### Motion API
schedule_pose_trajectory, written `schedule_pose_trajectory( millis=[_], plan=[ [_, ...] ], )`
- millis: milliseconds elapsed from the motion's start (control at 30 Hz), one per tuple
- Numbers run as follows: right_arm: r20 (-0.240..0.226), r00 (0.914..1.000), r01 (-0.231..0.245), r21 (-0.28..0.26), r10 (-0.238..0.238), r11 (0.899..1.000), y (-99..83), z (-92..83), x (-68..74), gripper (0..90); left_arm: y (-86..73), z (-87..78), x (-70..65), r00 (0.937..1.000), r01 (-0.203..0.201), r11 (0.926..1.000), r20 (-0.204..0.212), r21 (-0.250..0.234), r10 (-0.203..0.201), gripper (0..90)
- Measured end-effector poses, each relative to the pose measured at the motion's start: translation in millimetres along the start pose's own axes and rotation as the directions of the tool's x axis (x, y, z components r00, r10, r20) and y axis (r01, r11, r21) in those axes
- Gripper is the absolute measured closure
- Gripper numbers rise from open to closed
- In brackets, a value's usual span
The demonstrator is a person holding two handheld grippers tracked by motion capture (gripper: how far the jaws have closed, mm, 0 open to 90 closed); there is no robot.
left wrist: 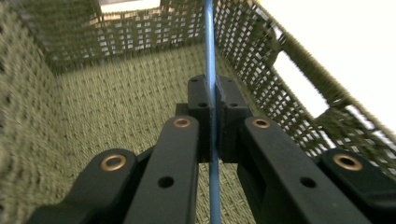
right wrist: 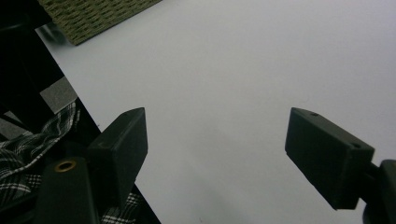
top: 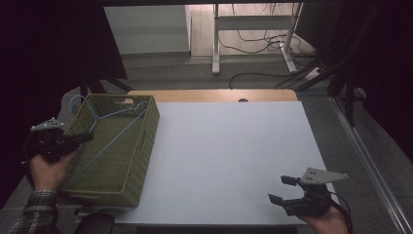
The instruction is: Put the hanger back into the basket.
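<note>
- White table (top: pixel 229 161), largest thing here: bare across its middle and right, wooden strip along the far edge.
- Green woven basket (top: pixel 114 146) sits at the table's left edge, running from the near-left corner back toward the far edge. Open-weave walls, handle slots in the sides, tight-woven floor.
- Blue hanger (top: pixel 104 139) lies inside the basket, thin wire, triangle shape; hook end at the basket's far-left corner, long rod running diagonally toward the near end. Looks light and springy, likely to swing if lifted by one rod.
- Left gripper (top: pixel 80 139) reaches over the basket's left wall; in the left gripper view its pads (left wrist: pixel 198 100) are pressed tight on the hanger rod (left wrist: pixel 211 56), which runs straight up between them.
- Right gripper (top: pixel 281 189) hovers at the table's near-right corner, well apart from the basket; fingers (right wrist: pixel 123 144) spread wide, nothing between them, only table below.
- Progress, as a judgement: grasp is made, hanger is gripped but sits within the basket walls. Whether it is going in or coming out cannot be told from this. If coming out, the lift and the set-down on the table are left; if going in, only the release remains.
- Checked sleeve (top: pixel 34 217) at the near-left edge.
</note>
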State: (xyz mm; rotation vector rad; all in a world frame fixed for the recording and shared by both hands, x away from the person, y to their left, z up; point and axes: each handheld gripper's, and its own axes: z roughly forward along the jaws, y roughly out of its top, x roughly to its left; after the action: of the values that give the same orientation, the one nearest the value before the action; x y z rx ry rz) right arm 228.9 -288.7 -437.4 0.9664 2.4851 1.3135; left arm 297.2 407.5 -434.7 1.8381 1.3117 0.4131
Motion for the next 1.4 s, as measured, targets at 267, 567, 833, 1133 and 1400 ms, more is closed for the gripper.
schedule_pose_trajectory(
  millis=[267, 567, 833, 1133, 1400],
  plan=[
    [-0.004, 1.0, 0.007, 0.026, -0.006, 1.0, -1.8, 3.9, 0.4, 21.2, -1.9, 13.8, 1.0, 0.9985, -0.004, 0.9984, -0.053, 0.057, 0.007, 77.8],
    [0.005, 0.9999, 0.009, 0.025, -0.01, 1.0, -1.6, 4.4, 2.0, 20.9, -1.0, -6.7, 0.8, 0.997, 0.015, 0.9998, -0.076, 0.011, -0.014, 54.1],
    [0.041, 0.9992, -0.001, 0.001, 0.001, 1.0, 0.2, 2.8, 4.4, 14.9, -5.3, -17.1, -14.4, 0.9996, -0.001, 1.0, -0.03, 0.0, 0.001, 28.7],
    [0.078, 0.9969, -0.014, 0.041, 0.011, 0.999, -0.2, 8.5, 11.9, 5.0, -3.4, -26.0, -66.9, 0.9916, -0.078, 0.9968, 0.102, -0.018, 0.079, 9.0],
    [0.078, 0.9969, -0.013, 0.025, 0.011, 1.0, 0.2, 6.8, 15.1, 2.2, -6.3, -23.4, -106.5, 0.9709, -0.131, 0.991, 0.198, -0.03, 0.134, 4.2]
  ],
)
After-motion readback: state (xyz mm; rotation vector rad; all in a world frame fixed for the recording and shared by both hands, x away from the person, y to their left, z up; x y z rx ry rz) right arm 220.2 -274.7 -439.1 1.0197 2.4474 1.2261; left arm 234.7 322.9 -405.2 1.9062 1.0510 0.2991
